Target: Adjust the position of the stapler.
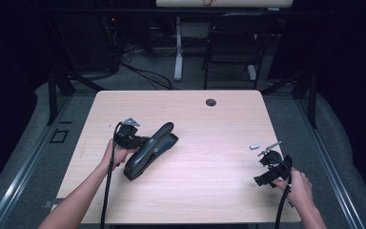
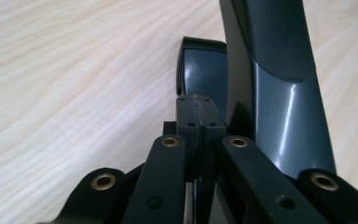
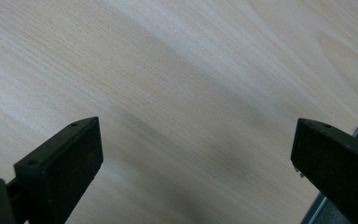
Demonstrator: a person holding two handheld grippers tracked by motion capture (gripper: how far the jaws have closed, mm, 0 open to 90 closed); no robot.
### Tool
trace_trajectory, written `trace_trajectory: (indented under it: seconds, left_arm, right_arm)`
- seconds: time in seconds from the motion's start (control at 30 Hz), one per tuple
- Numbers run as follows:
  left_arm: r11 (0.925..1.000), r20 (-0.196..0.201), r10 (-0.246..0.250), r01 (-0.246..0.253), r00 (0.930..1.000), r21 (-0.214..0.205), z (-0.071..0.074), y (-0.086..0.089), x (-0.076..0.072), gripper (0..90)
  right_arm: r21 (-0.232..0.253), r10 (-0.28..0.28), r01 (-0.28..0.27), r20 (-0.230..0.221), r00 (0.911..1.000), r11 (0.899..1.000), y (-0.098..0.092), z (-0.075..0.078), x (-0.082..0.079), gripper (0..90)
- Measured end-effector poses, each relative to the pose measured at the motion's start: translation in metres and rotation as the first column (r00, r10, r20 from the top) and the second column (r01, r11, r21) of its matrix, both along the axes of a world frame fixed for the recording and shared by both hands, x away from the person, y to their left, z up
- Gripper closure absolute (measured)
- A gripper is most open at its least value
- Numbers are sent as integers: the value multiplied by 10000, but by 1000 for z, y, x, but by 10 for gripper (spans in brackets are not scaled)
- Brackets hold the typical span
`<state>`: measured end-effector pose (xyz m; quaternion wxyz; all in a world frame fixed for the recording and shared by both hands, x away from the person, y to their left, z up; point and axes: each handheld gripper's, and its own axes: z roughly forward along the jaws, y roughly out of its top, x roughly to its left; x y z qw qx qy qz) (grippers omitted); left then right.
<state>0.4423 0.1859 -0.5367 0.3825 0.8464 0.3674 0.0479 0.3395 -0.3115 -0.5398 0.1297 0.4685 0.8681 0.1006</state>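
A big black stapler (image 1: 150,149) lies slantwise on the left half of the wooden table (image 1: 209,129), its top arm (image 2: 279,70) raised above the base (image 2: 205,65). My left gripper (image 1: 143,141) is at the stapler's left side, held in a hand. In the left gripper view its jaws are pressed together with nothing between them, and the left gripper (image 2: 196,112) sits close beside the stapler arm. My right gripper (image 1: 263,179) hovers near the table's right front corner. Its jaws stand wide apart over bare wood, as the right gripper (image 3: 196,140) has nothing between them.
A small silver piece (image 1: 254,146) lies on the table just beyond the right gripper. A round cable hole (image 1: 211,102) sits near the far edge. The table's right edge (image 3: 349,154) runs close to the right jaw. A dark chair (image 1: 233,43) stands behind the table.
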Motion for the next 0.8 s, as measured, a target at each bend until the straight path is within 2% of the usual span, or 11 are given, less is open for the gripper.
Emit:
trace_trajectory:
  seconds: [0.2,0.4,0.5,0.53,0.6,0.63,0.67,0.7,0.77,0.8]
  left_arm:
    - [9973,-121,-702,699,9975,-230,1,-7,-3,900]
    - [9919,-282,-1194,1180,9924,-470,2,-15,-7,900]
    - [9840,-674,-1595,1531,9849,-915,1,-17,-7,900]
    - [9832,-688,-1653,1589,9838,-893,1,-19,-7,900]
    - [9839,-605,-1677,1633,9840,-725,1,-21,-8,900]
    - [9843,-598,-1663,1620,9843,-701,1,-21,-8,900]
    - [9845,-603,-1641,1597,9846,-722,1,-21,-8,899]
    - [9853,-578,-1606,1566,9853,-682,1,-20,-7,889]
    - [9873,-601,-1464,1420,9874,-715,1,-16,-5,821]
    - [9889,-673,-1324,1272,9889,-766,2,-13,-3,759]
  right_arm:
    - [12,8,-8,1,10000,10000,0,0,0,16]
    - [175,55,-55,-11,10000,9998,1,1,0,16]
    - [406,87,-86,-13,10000,9991,2,3,-1,16]
    - [579,99,-99,6,10000,9983,2,3,-1,17]
    - [612,109,-111,37,9999,9981,3,4,-2,17]
    - [1243,-103,67,278,9996,9922,5,2,-3,18]
    - [926,175,-176,18,9998,9956,5,6,-2,20]
    - [1102,217,-225,85,9997,9937,7,7,-2,23]
    - [1447,314,-346,241,9992,9889,11,11,-4,23]
    - [1532,385,-430,326,9987,9873,14,14,-5,22]
